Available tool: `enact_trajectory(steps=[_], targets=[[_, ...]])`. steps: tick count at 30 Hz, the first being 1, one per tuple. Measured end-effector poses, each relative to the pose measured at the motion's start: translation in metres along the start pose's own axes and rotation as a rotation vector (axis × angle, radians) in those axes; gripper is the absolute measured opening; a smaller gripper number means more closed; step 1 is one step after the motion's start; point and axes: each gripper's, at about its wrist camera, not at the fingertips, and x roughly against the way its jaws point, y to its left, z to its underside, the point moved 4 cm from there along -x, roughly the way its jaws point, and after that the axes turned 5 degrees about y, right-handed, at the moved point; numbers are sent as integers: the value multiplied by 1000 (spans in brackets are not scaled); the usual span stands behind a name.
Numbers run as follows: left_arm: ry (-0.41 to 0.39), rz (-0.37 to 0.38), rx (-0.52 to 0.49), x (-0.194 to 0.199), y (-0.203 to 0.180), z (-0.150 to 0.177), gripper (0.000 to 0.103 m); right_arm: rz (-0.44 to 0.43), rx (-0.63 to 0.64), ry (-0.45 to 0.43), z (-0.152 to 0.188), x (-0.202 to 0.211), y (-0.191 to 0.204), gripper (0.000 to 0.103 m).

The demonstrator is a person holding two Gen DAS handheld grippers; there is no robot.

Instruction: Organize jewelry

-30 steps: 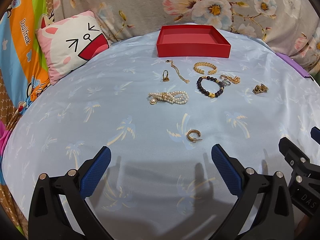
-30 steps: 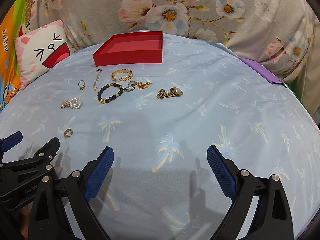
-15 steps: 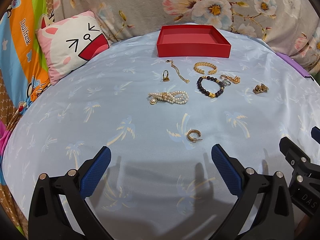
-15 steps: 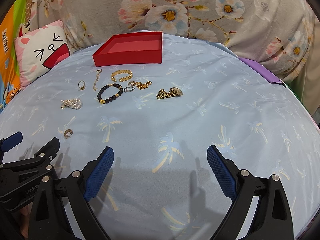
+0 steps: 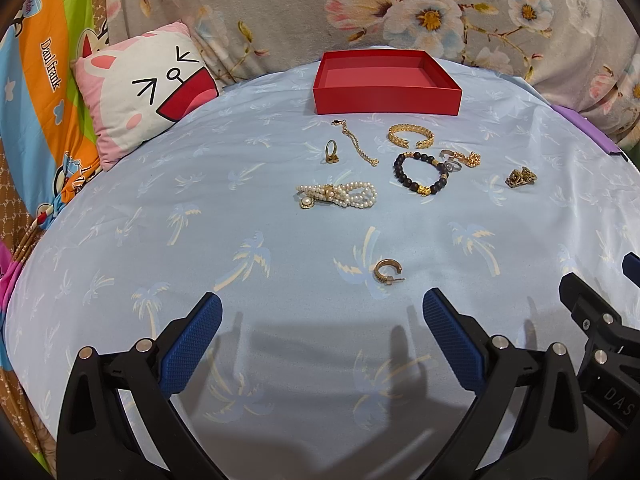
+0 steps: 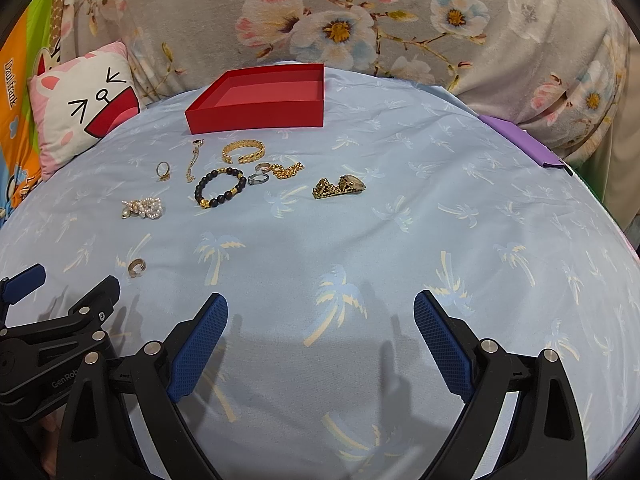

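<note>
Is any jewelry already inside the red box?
No, the red box shows only its bare floor; every piece lies on the blue sheet.

You have one red box point(image 5: 387, 92), one pillow point(image 5: 148, 92), two grippers, and loose jewelry: three bracelets — pearl point(image 5: 340, 196), dark bead point(image 5: 420, 174), gold cuff point(image 5: 411, 136) — one thin chain point(image 5: 358, 148), one gold ring point(image 5: 331, 153), one hoop earring point(image 5: 387, 272).

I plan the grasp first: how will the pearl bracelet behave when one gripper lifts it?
The pearl bracelet lies folded in loose loops, so it will probably hang limp and unfold. Its round beads look smooth, so it may slip between the fingers. It seems light.
</note>
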Motion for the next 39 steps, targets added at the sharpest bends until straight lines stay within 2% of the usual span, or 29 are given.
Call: enact_trajectory(steps=[14, 20, 23, 27, 29, 31, 34, 39], targets=[[-4, 8, 12, 0, 1, 0, 98, -3, -8, -5, 1, 2, -3, 92], [11, 100, 119, 1, 25, 5, 98, -54, -47, 0, 0, 1, -12, 92], [19, 122, 156, 0, 32, 8, 98, -66, -49, 10, -1, -1, -11, 92], [27, 130, 69, 0, 19, -1, 98, -76, -36, 33, -1, -3, -11, 92], [25, 112, 12, 2, 11, -8, 98, -65, -26, 35, -3, -4, -13, 92], [36, 124, -29, 5, 7, -16, 98, -50, -18, 38, -6, -3, -18, 92], [55, 152, -65, 7, 10, -30, 98, -67, -7, 48, -15, 1, -27, 92], [44, 103, -69, -1, 26, -56, 98, -46, 44, -15, -43, 15, -39, 92]])
